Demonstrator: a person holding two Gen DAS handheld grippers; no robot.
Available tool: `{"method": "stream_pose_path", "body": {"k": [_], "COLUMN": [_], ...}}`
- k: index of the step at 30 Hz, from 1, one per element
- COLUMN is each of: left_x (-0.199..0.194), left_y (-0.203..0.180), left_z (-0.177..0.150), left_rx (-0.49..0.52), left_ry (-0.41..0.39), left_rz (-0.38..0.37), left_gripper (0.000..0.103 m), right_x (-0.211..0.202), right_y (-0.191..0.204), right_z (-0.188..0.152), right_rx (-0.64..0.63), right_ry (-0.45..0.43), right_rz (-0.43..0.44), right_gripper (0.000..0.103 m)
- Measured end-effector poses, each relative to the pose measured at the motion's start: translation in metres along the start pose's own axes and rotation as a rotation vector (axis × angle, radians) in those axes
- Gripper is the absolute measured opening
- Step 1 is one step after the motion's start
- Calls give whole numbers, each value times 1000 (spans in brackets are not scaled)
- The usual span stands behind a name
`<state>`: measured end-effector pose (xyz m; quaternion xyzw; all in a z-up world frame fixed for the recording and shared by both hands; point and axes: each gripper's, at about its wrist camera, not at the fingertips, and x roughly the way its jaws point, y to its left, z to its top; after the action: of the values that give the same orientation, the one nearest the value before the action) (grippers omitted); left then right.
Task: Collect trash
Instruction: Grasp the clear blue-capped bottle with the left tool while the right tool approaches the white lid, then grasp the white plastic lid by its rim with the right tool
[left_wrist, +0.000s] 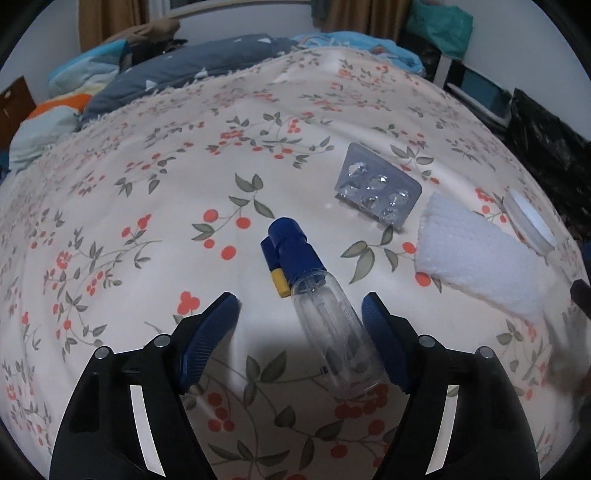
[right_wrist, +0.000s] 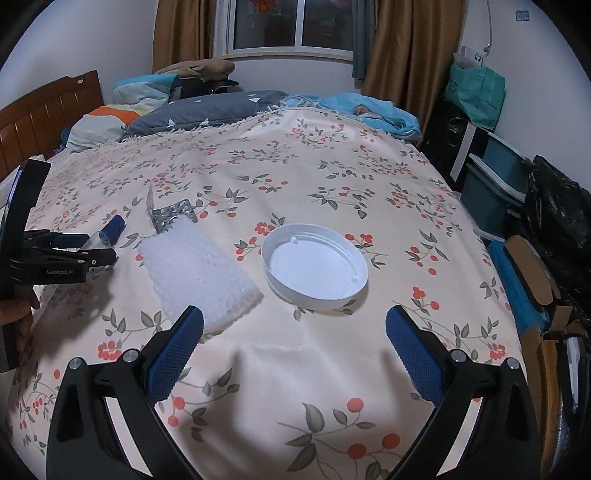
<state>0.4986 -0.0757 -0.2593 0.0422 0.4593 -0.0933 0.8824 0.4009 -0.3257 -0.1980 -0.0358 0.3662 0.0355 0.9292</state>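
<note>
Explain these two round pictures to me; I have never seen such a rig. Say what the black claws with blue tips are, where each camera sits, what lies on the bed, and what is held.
The claws are two-finger grippers, one in each hand of a person; no robot arm is present. A fisheye camera on each looks forward along its fingers, hence the round, bent pictures.

The left wrist view shows the left gripper open, its blue pads on either side of a clear spray bottle with a blue head, not yet squeezing it. The right wrist view shows the right gripper open and holding nothing, in front of a white lid lying hollow side up.

Also on the flowered bedspread lie a silver blister pack and a white foam sheet. Nothing is held.
</note>
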Motion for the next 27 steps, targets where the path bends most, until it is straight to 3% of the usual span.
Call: {"method": "stream_pose_path", "body": {"k": [7,8,10,11,13,21,27], "left_x": [4,6,6,3,0,-6,-6], "left_y": [-6,-7,-7,-7,-7,-3,-3], "left_z": [9,9,8,7,5,-6,-6], "left_rx": [8,9,10,13,23,26,26], "left_ry": [-7,-2,-4,-10,-11,-24,-26], "left_rz": [16,12,-9,-9,-7,-3,3], "left_gripper": [76,72,55,39,28,29,30], "right_x": [11,12,14,14,16,57,84], "right_y": [-8,-8,-9,-10,-11,-12,-10], "right_z": [11,12,15,16,19,36,42], "right_rx": [44,45,47,47,47,82,86], "right_ry": [8,7,6,6,5,84,148], "right_rz": [17,15,14,15,1,7,-42], "right_gripper": [98,98,98,98,98,98,98]}}
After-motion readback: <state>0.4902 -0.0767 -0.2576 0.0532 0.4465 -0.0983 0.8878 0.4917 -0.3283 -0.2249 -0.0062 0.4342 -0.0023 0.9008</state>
